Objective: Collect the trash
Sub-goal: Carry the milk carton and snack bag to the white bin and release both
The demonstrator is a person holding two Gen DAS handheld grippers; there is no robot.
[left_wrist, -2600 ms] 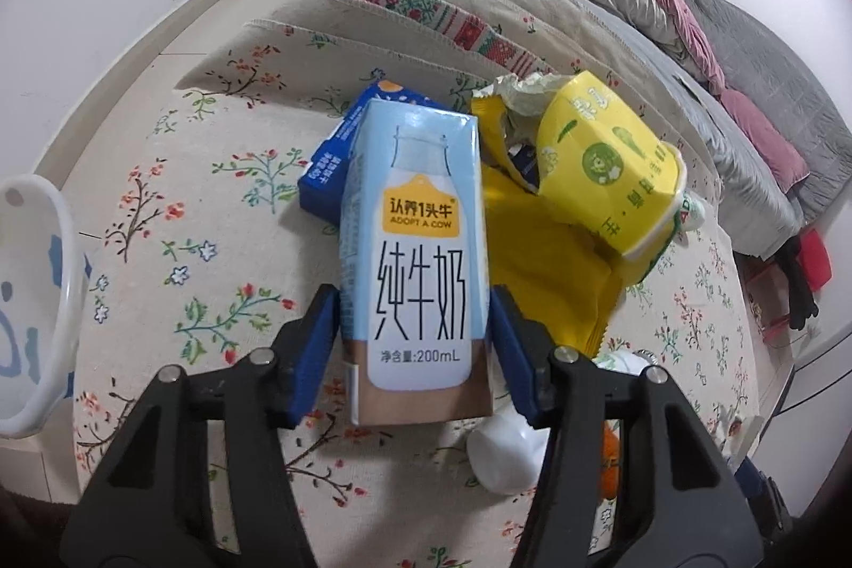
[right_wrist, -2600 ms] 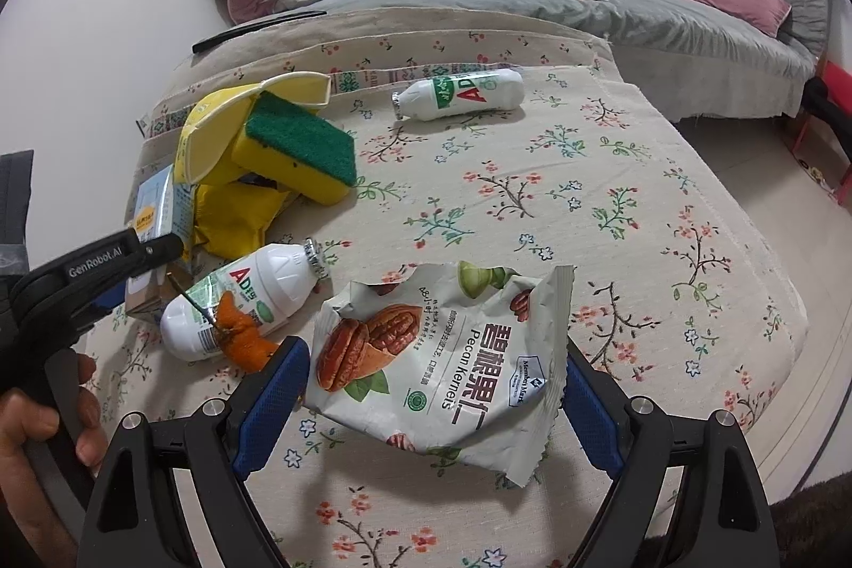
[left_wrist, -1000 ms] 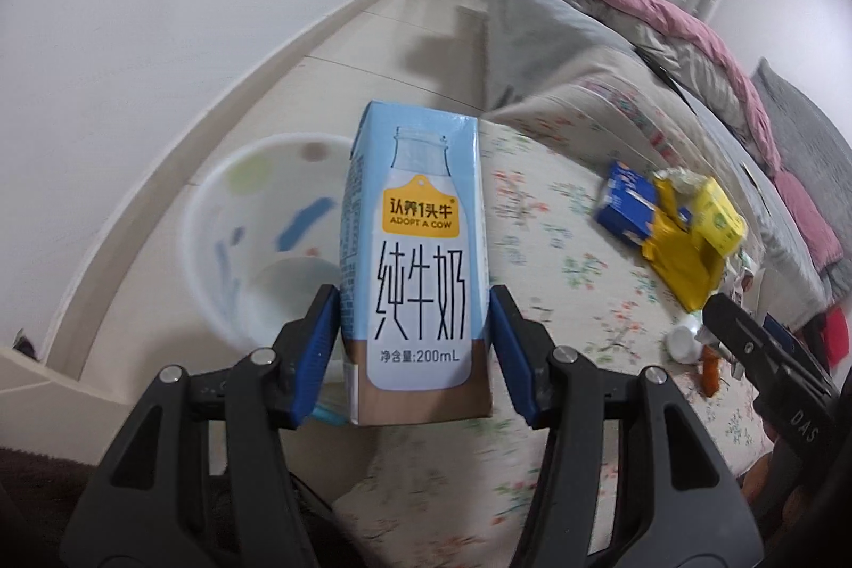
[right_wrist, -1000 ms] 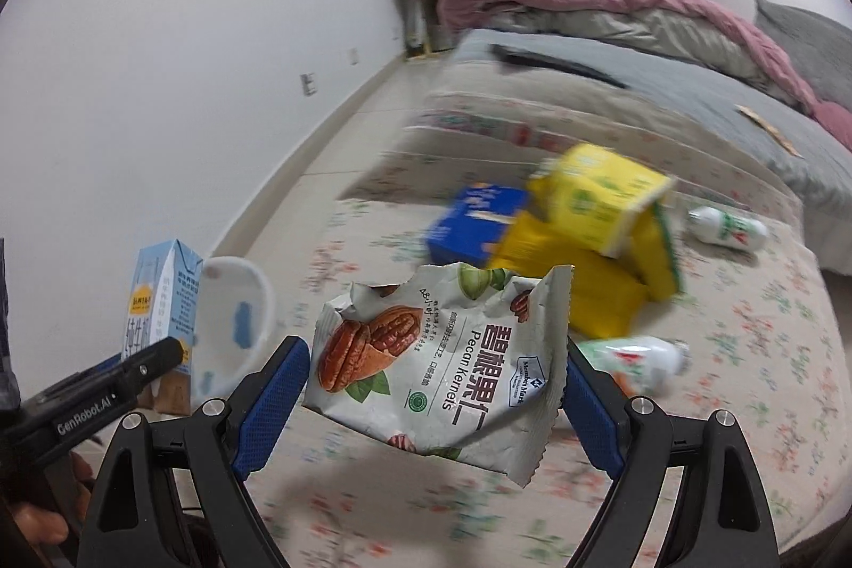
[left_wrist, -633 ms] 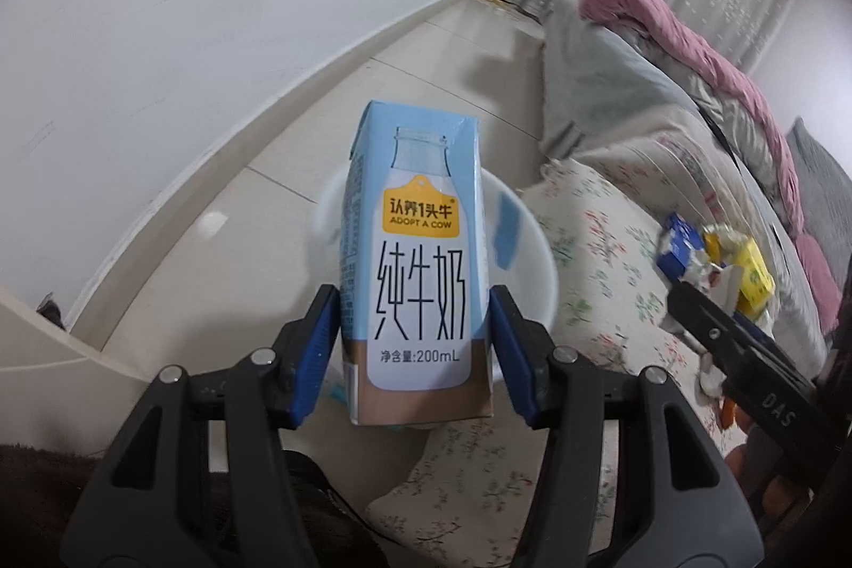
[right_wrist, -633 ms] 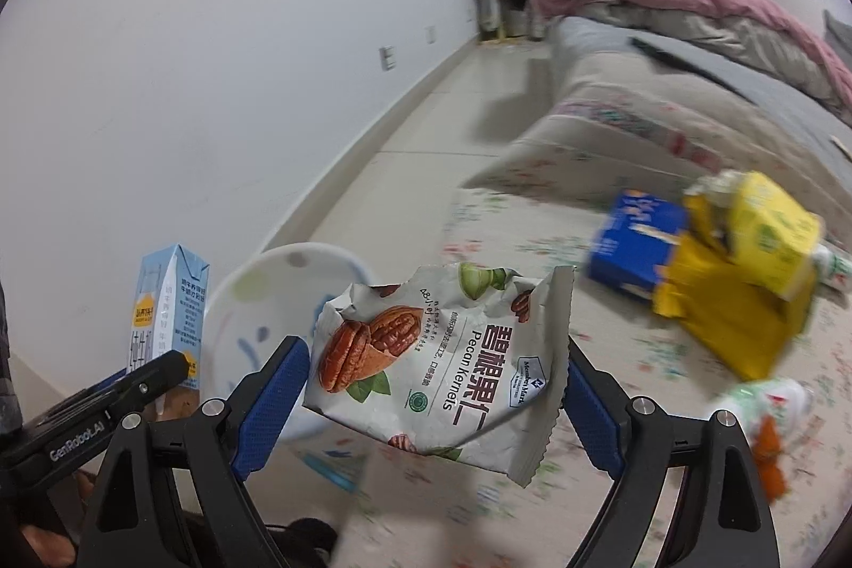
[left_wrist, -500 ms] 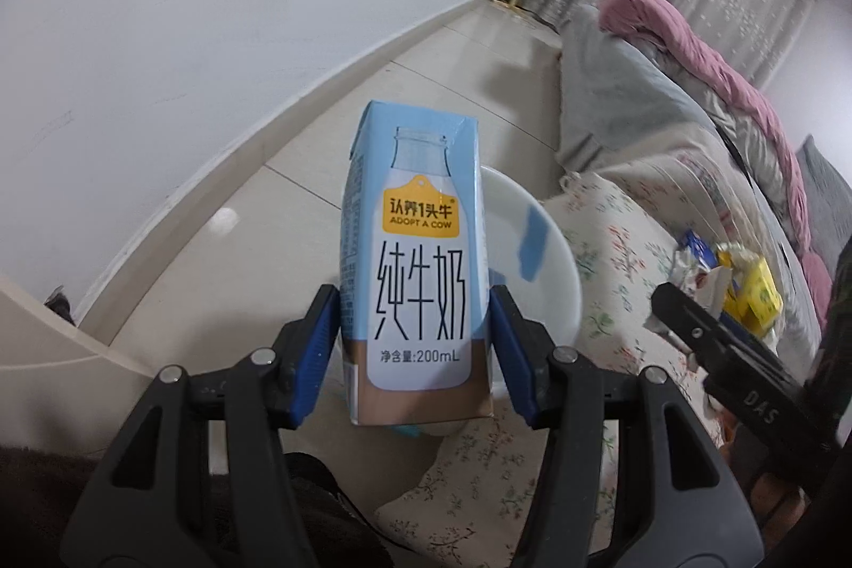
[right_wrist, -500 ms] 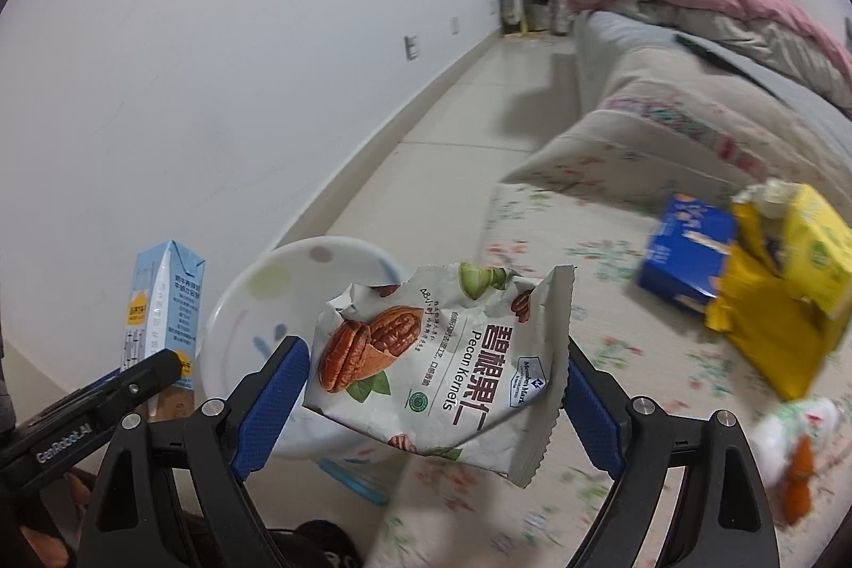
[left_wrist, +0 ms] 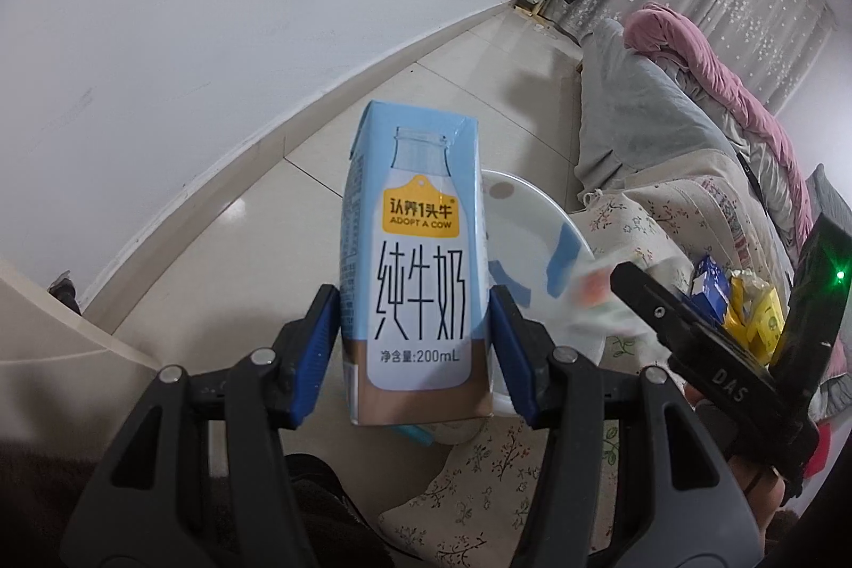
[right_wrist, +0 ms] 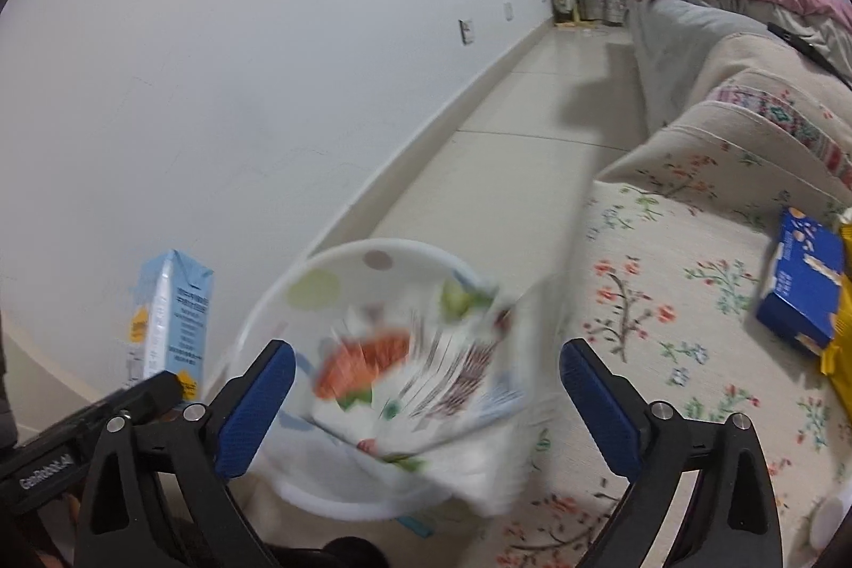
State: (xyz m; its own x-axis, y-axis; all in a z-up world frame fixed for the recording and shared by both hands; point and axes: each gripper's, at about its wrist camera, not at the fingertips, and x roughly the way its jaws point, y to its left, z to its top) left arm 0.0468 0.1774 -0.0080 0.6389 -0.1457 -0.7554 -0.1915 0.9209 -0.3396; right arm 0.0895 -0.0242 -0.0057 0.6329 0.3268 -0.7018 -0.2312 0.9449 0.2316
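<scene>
Snack packet [right_wrist: 420,376]: blurred, loose between the blue pads of the right claw [right_wrist: 423,400], touching neither; claw jaws opening wide. Packet sits over the mouth of the white spotted bin [right_wrist: 298,296], which stands on the tiled floor [right_wrist: 511,174] just beside the floral-covered bed [right_wrist: 665,302]. Milk carton [left_wrist: 418,259]: upright, clamped at its lower half by the left claw [left_wrist: 418,350], beside the bin's rim. On the bed, well apart: blue box [right_wrist: 804,280], yellow wrapper [right_wrist: 841,355].
</scene>
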